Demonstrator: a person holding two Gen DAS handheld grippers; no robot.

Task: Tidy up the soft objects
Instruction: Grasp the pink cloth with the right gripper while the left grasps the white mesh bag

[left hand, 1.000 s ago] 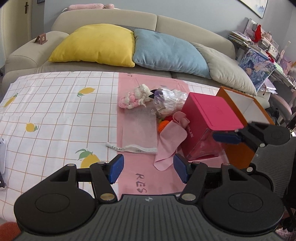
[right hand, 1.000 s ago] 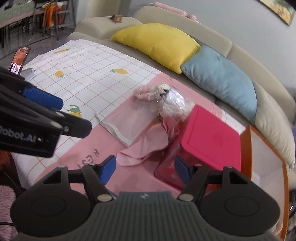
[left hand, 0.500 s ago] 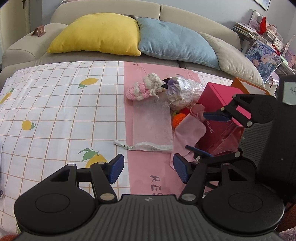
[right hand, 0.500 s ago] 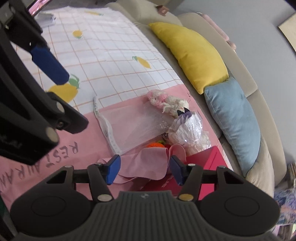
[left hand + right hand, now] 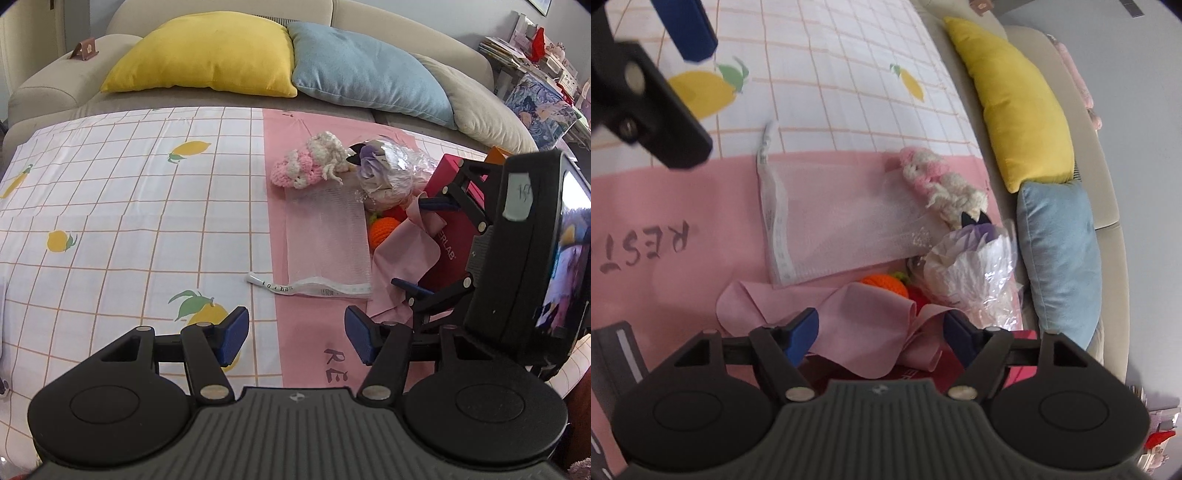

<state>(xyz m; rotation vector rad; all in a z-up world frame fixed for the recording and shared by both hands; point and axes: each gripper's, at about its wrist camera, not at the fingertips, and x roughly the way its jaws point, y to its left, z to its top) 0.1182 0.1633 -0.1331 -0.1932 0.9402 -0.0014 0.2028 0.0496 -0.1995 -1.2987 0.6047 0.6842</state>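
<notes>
A pile of soft things lies on the pink strip of the sheet. In it are a white mesh bag (image 5: 327, 236) (image 5: 842, 229), a pink-and-white crochet toy (image 5: 310, 166) (image 5: 934, 177), a plastic-wrapped plush (image 5: 388, 173) (image 5: 971, 273), an orange crochet ball (image 5: 384, 230) (image 5: 886, 284) and a pink cloth (image 5: 402, 254) (image 5: 864, 314). The cloth drapes against a magenta box (image 5: 454, 236). My right gripper (image 5: 881, 334) (image 5: 424, 247) hangs low over the cloth. Its jaws are opening, with the cloth's folds between them but not pinched. My left gripper (image 5: 297, 336) is open and empty, short of the mesh bag's near hem.
The lemon-print checked sheet (image 5: 110, 221) covers a surface in front of a beige sofa with a yellow cushion (image 5: 207, 55), a blue cushion (image 5: 365, 77) and a beige cushion (image 5: 487, 122). An orange box (image 5: 498, 151) stands behind the magenta one. Cluttered shelves (image 5: 539, 55) fill the far right.
My right gripper has rolled and come down from beside the magenta box to over the pink cloth, its jaws narrowing then widening. My left gripper has eased forward and down, still open.
</notes>
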